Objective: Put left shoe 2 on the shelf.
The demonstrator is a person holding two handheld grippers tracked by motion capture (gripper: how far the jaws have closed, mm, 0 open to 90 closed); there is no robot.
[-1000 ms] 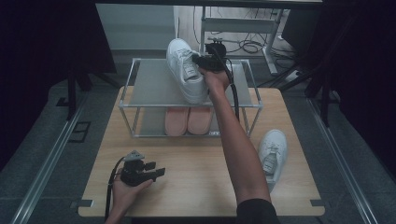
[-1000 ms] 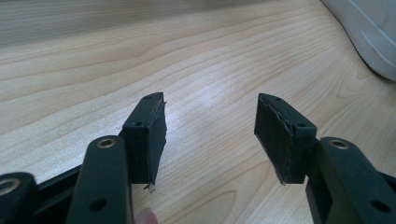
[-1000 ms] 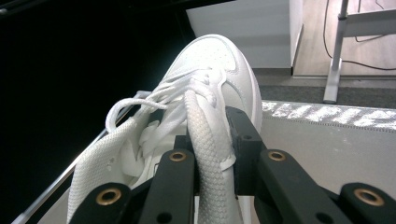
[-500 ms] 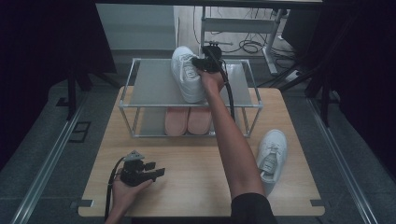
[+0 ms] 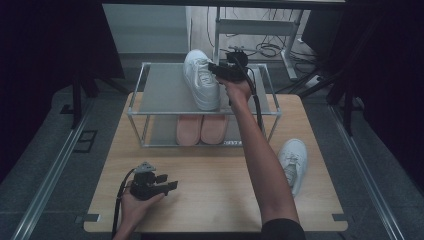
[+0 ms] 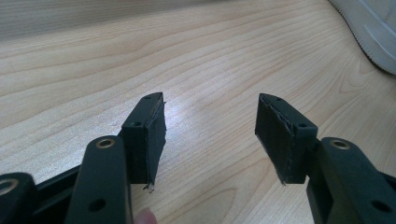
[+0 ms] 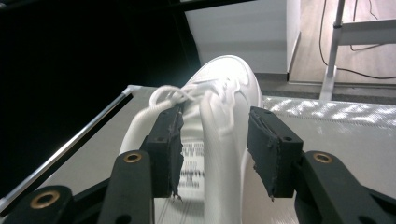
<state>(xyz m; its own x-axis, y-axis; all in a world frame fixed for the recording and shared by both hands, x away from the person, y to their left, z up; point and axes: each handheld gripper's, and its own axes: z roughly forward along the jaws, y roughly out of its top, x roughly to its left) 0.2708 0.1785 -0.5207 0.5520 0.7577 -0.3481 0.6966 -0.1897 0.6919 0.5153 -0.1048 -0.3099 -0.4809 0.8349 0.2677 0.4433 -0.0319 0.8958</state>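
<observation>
A white sneaker [image 5: 201,80] [image 7: 219,84] lies on the top shelf of a metal shoe rack [image 5: 160,90], toe pointing away from me. My right gripper [image 5: 214,69] [image 7: 215,140] sits at its heel end. Its jaws have just been opening and now stand apart around the collar and tongue without pressing on them. A second white sneaker [image 5: 291,162] [image 6: 369,28] lies on the wooden table [image 5: 210,200] at the right. My left gripper [image 5: 172,184] [image 6: 210,126] rests low at the table's front left, open, with bare wood between its pads.
A pair of pink shoes [image 5: 202,129] stands on the rack's lower shelf. The rack takes up the far half of the table. Dark floor, rails and desk legs with cables surround the table.
The right hand has shifted a little to the right and down at the sneaker's heel, and the sneaker has settled slightly nearer on the shelf. The left hand has stayed put.
</observation>
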